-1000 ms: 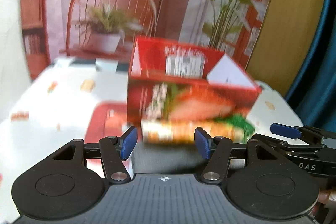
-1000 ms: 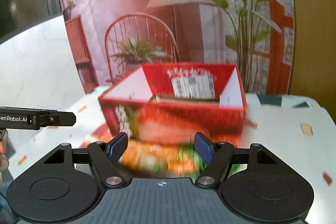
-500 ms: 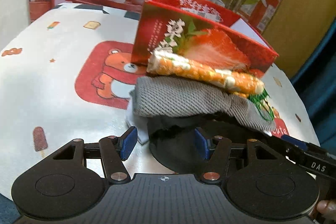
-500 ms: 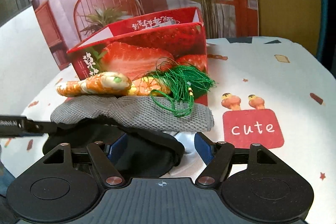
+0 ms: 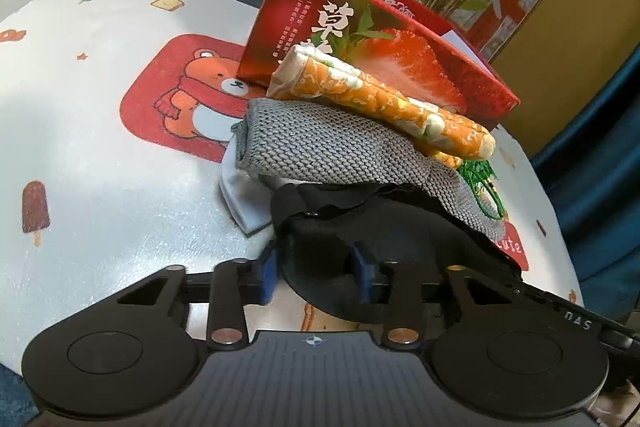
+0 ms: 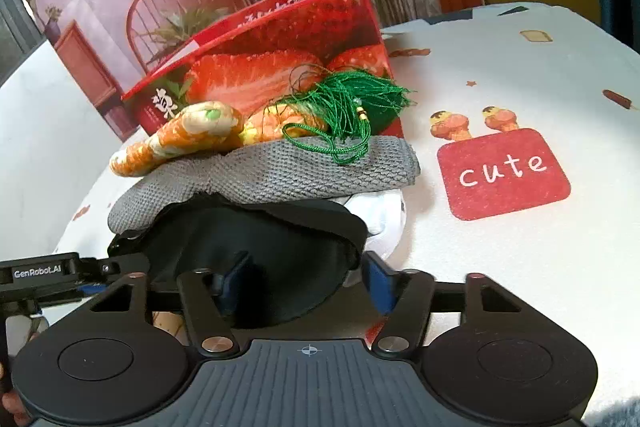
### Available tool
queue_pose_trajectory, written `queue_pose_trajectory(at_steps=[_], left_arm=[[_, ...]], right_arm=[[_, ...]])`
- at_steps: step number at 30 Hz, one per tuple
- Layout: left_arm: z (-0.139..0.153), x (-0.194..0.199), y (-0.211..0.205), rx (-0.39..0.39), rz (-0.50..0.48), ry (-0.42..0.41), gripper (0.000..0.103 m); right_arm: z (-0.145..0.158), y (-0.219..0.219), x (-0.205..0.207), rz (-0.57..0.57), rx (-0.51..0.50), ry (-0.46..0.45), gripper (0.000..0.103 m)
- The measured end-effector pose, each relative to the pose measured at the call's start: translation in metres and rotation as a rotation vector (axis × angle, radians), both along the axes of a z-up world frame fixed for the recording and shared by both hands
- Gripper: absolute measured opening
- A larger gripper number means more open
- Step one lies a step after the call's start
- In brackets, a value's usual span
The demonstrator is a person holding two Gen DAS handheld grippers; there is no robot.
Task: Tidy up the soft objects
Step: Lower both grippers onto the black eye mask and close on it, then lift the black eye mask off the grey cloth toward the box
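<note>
Both open: left tongs (image 5: 314, 273) and right tongs (image 6: 304, 281) straddling the black eye mask (image 6: 260, 247) (nothing gripped), bottom of the pile.

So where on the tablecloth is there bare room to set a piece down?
Free: the patch right of the cute print, and the stretch left of the bear print. Crowded: the pile, black piece to gray knit, against the strawberry box.
</note>
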State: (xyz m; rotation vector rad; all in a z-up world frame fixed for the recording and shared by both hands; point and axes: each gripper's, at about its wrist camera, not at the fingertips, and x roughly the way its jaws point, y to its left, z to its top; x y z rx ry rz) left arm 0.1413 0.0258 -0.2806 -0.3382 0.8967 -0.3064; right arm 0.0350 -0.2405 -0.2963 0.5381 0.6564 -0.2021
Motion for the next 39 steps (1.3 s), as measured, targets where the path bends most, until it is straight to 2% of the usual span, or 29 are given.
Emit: queue_pose_trajectory(at_steps=[3, 8, 11, 12, 13, 14, 19, 30, 39], left_arm=[[-0.001, 0.0, 0.006, -0.027, 0.011, 0.011, 0.032], [-0.008, 0.004, 0.003, 0.0, 0.006, 0.033, 0.037], [-0.007, 0.002, -0.001, 0.02, -0.026, 0.004, 0.036], [-0.006, 0.002, -0.002, 0.022, -0.034, -0.003, 0.033], [-0.004, 0.0, -0.003, 0.03, -0.04, -0.013, 0.024], [-0.002, -0.001, -0.004, 0.043, -0.044, -0.026, 0.021], [0.009, -0.006, -0.001, 0.055, -0.036, -0.072, 0.011], [0.039, -0.022, -0.004, 0.086, -0.042, -0.205, 0.008], [0.049, -0.029, 0.002, 0.075, -0.024, -0.261, 0.008]], right_arm=[[0.004, 0.003, -0.003, 0.0, -0.036, -0.004, 0.032], [0.005, 0.004, 0.0, 0.004, -0.061, 0.013, 0.028], [0.003, 0.008, 0.001, 0.014, -0.08, 0.02, 0.025], [0.003, 0.008, 0.001, 0.016, -0.083, 0.021, 0.024], [0.003, 0.008, 0.0, 0.016, -0.085, 0.022, 0.024], [0.004, 0.008, 0.0, 0.014, -0.087, 0.022, 0.023], [0.012, 0.01, -0.003, 0.014, -0.117, 0.012, 0.017], [0.042, 0.028, -0.01, 0.081, -0.221, -0.115, 0.011], [0.047, 0.028, -0.012, 0.078, -0.219, -0.157, 0.01]])
